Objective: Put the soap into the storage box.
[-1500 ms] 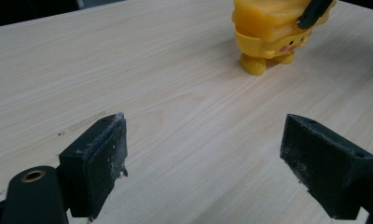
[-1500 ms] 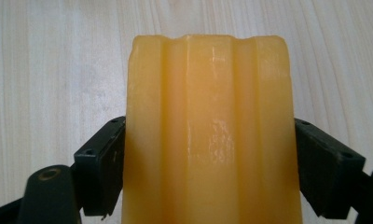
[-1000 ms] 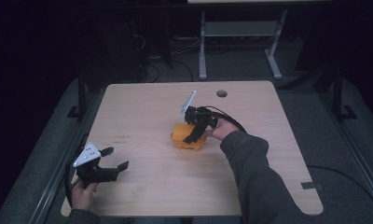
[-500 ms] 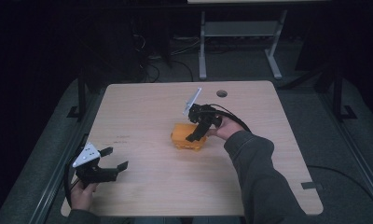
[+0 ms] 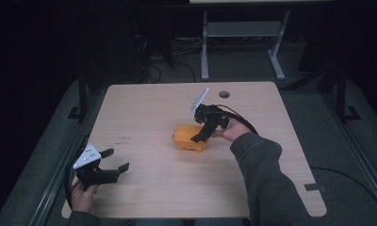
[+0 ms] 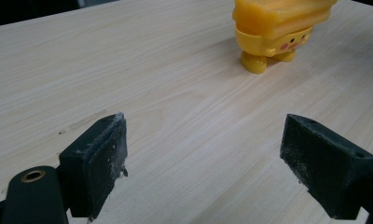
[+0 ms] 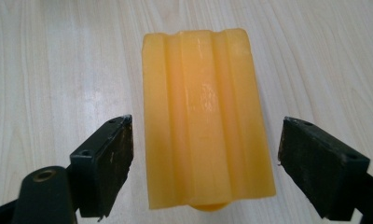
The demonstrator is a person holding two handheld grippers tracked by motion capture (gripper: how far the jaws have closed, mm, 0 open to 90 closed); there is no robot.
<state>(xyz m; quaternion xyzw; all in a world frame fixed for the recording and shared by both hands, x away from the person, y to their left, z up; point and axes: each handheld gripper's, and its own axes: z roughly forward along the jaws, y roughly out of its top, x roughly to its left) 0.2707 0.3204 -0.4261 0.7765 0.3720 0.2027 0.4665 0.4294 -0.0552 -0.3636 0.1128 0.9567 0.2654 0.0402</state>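
Pale wooden table [image 5: 144, 113] bore a ridged yellow plastic toy [image 7: 205, 116], straddled untouched by the right gripper's [image 5: 201, 134] spread jaws; the left gripper [image 5: 115, 160] gaped nearby.

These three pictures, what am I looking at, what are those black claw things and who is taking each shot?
A person sits at a wooden table and holds a hand tool in each hand. Each tool ends in a claw with two black jaws, and each carries its own small camera.

The high view looks down from above the person. There the left claw is near the table's front left corner, and the right claw reaches over a yellow toy in the middle.

The left gripper view looks along the left claw: its jaws stand wide apart over bare wood, with the toy farther off, showing small feet and pink cheeks.

The right gripper view looks down past the right claw: its jaws are open on either side of the toy's ridged top, not touching it. Nothing is held.
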